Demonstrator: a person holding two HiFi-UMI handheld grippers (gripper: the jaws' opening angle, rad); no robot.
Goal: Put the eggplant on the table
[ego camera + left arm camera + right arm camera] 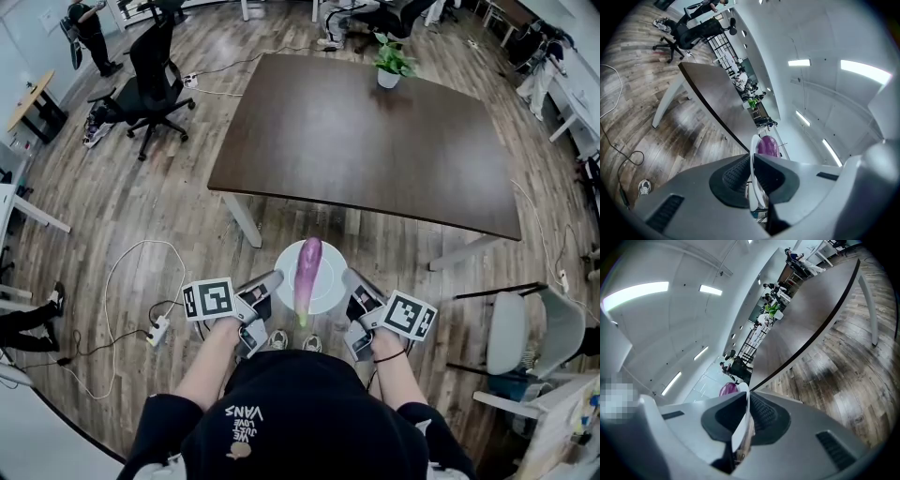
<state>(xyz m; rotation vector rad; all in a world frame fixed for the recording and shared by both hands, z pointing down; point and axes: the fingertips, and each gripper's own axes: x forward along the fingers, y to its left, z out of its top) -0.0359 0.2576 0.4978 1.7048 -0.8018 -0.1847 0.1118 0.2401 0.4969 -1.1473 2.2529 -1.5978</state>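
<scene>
Eggplant (307, 272), long and purple, lies lengthwise on a round white plate (323, 302) held in the air between two hand-held grippers, above a wood floor. The left gripper (273, 282) has its fingers pinching the plate's left rim. The right gripper (348, 277) has its fingers pinching the right rim. The eggplant rests between the two sets of fingers and touches neither. Its green stem end is nearer the person and its tip points away, past the fingertips.

The step in hand appears to be the carry. The dark brown table (375, 141) stands well ahead of the fingertips, and nothing is set down yet. The next move likely calls for bringing both grippers forward together and level, so the eggplant does not roll, then lowering the plate onto the tabletop.

Only the head view shows the whole plate, both grips at once, and a potted plant (391, 61) at the table's far edge. Only the gripper views show the thin plate edge clamped tight between ridged pads (733, 176), with the eggplant's purple bulge just beyond the fingertips.
</scene>
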